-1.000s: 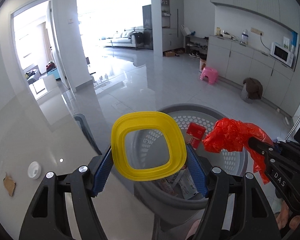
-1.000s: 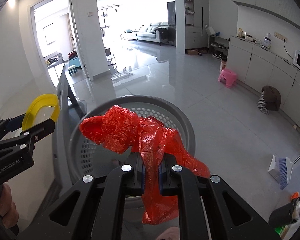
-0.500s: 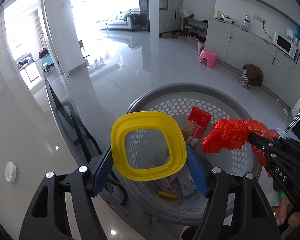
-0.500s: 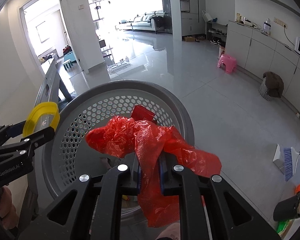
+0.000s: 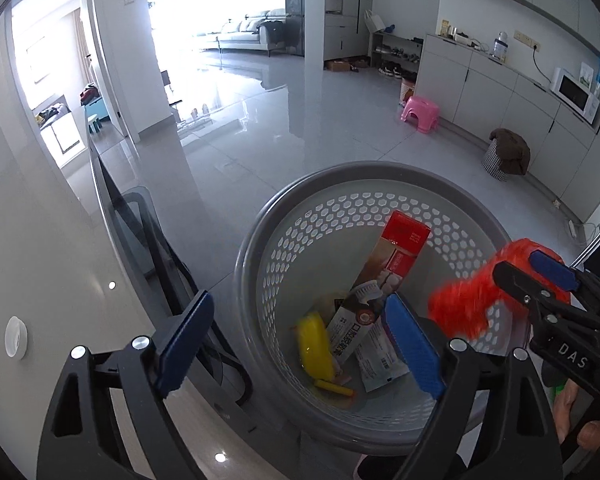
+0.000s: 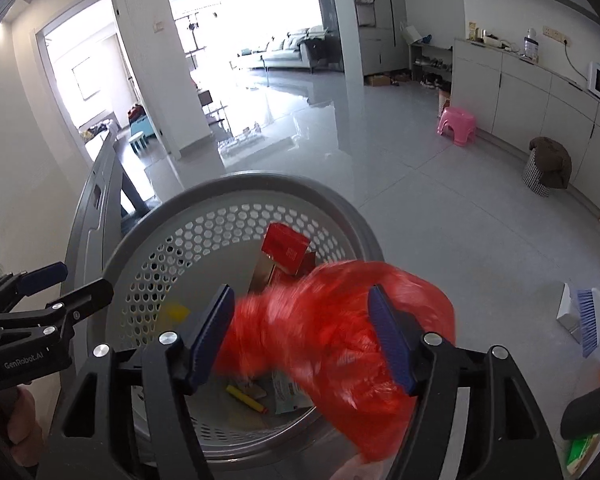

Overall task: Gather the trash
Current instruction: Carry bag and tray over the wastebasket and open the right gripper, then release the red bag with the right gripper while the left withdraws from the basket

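A grey perforated basket [image 5: 260, 236] [image 6: 204, 204] stands on the floor below both grippers. My left gripper [image 5: 296, 340] is open and empty above its left rim; it also shows in the right wrist view [image 6: 74, 284]. The yellow lid [image 5: 314, 346] [image 6: 176, 312] lies inside the basket beside a red box [image 5: 404, 240] [image 6: 284, 246] and paper wrappers [image 5: 376, 364]. My right gripper [image 6: 302, 332] is open over the basket, and the red plastic bag [image 6: 340, 332] [image 5: 464, 308], blurred, hangs loose between its fingers.
A glass-topped table [image 5: 40, 280] lies at the left with a white cap [image 5: 16, 336] on it. A pink stool [image 5: 420, 108], a covered checked bin [image 5: 504, 156] and wall cabinets [image 5: 500, 88] stand at the right. A broom and dustpan [image 6: 584, 316] lie on the floor.
Both grippers opened. The yellow lid dropped from my left gripper into the basket. The red bag came loose from my right gripper and is blurred between its fingers.
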Motion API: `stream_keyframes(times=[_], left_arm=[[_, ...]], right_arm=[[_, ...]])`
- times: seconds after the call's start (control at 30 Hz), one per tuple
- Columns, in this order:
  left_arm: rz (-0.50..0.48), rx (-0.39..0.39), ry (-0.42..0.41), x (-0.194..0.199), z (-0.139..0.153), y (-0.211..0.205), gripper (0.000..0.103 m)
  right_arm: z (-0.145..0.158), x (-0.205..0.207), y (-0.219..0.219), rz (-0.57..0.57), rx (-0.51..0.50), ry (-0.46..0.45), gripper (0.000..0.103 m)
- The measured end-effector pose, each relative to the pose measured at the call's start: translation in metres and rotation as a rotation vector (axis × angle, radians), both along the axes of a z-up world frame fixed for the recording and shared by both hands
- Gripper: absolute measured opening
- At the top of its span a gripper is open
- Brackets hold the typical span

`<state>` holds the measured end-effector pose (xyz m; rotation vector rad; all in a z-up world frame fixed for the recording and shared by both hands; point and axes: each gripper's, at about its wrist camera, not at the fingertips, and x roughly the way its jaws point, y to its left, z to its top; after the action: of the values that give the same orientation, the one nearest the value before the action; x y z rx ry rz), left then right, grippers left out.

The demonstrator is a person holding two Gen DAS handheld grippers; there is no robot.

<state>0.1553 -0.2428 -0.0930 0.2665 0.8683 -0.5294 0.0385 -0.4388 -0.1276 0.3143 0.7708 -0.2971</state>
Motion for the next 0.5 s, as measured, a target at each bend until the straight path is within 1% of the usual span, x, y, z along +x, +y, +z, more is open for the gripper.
stream_keyframes(times=[0.07,0.23,0.37,0.43,0.5], left_arm=[[0.004,0.001,0.013,0.0012,-0.0013,0.0002,0.087],[0.005,-0.005,0.012,0.0003,-0.0005,-0.0015,0.087],[0.005,-0.007,0.007,0.0006,0.0,-0.0022,0.087],[0.007,-0.008,0.007,0.0016,-0.001,-0.0018,0.087],[0.01,-0.012,0.007,0.0012,-0.0009,-0.0013,0.087]], right_arm=[[0.0008,0.0001,0.0003,-0.002,-0.006,0.003,0.066],[-0.0012,0.0004,0.004,-0.006,-0.009,0.008,0.066],[0.0007,-0.0013,0.0043,0.028,0.02,-0.009,0.066],[0.0036,0.0005,0.0057,0.035,0.026,-0.008,0.071],[0.0041,0.0002,0.0037,0.054,0.065,-0.018,0.075]])
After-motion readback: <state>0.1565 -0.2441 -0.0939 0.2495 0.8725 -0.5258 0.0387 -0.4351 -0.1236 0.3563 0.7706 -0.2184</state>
